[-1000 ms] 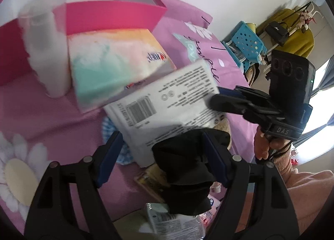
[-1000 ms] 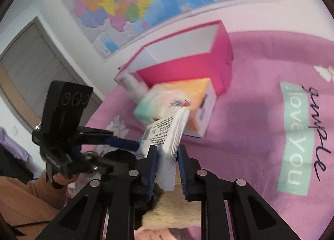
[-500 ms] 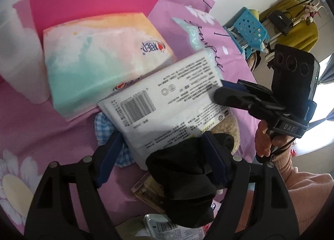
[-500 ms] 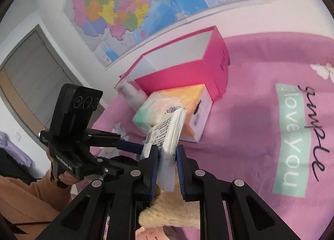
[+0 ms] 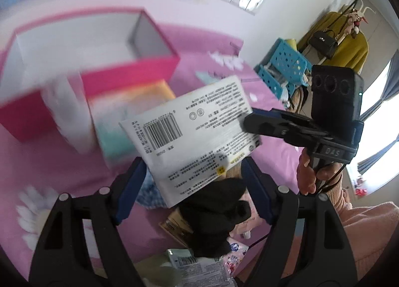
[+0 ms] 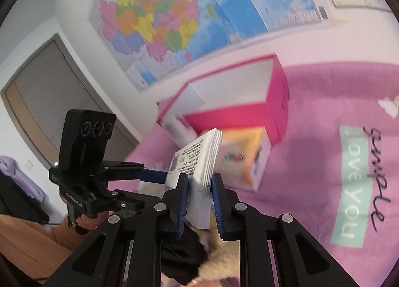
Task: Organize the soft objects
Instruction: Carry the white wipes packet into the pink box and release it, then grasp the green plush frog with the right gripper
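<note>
A flat white tissue pack (image 5: 194,132) with a barcode hangs in the air above the pink bedspread. My right gripper (image 6: 199,179) is shut on its thin end; in the left wrist view the right gripper (image 5: 249,122) comes in from the right. My left gripper (image 5: 193,164) stands wide, with the pack's lower end between its pads and both pads against its edges. A black cloth (image 5: 212,212) hangs by the left gripper's right finger; whether it is pinched there I cannot tell. An open pink box (image 5: 129,72) stands behind, with a pastel tissue box (image 5: 119,122) in front of it.
A translucent bottle (image 5: 64,102) stands left of the pastel box, blurred. Below lie a blue checked cloth (image 5: 149,194), several plastic packets (image 5: 199,267) and a beige fuzzy thing (image 6: 219,259). A blue crate (image 5: 284,67) stands beyond the bed. A wall map hangs behind.
Both grippers have risen with the white pack between them. The pink box and the pastel tissue box now sit lower and farther off, and the wall shows above them.
</note>
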Tool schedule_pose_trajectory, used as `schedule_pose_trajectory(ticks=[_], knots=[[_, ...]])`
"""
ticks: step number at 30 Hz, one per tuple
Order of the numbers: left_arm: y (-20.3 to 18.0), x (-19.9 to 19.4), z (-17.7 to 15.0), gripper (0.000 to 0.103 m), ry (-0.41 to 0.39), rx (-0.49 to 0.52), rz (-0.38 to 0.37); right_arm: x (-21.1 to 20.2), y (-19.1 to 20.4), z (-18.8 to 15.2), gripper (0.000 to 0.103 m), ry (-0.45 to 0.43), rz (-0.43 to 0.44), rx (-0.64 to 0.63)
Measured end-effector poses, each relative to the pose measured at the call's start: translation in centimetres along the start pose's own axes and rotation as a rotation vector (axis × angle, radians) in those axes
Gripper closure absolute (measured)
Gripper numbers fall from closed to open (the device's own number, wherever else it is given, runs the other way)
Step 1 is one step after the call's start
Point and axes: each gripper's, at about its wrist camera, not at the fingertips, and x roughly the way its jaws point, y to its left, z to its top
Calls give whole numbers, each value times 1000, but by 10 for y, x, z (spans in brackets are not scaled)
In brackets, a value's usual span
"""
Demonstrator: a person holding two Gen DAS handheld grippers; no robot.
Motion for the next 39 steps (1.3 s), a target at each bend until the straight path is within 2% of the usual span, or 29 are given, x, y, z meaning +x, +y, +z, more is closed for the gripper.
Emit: schedule_pose_trajectory(ticks=[6,12,19,27,31,36,39], knots=[[-1,-16,40,25,-50,57,101,3,4,33,82,-50,8,-18],[12,-13,82,25,-64,52,188,21,-3,77,82,-77,8,-14],[42,14,117,25,-16,1,247,56,-24,112,81,-42,-34,22],[63,40,128,25,45,-35,286,89,-49,126,79,5,-103,85],[68,46,127,25,63,-50,279,100,-53,125,76,38,-182,89],[60,33,119,25,13,-31,295,90,-50,123,67,22,-239,79],[46,16,107,25,-40,16,312,77,-41,119,67,12,-202,55]])
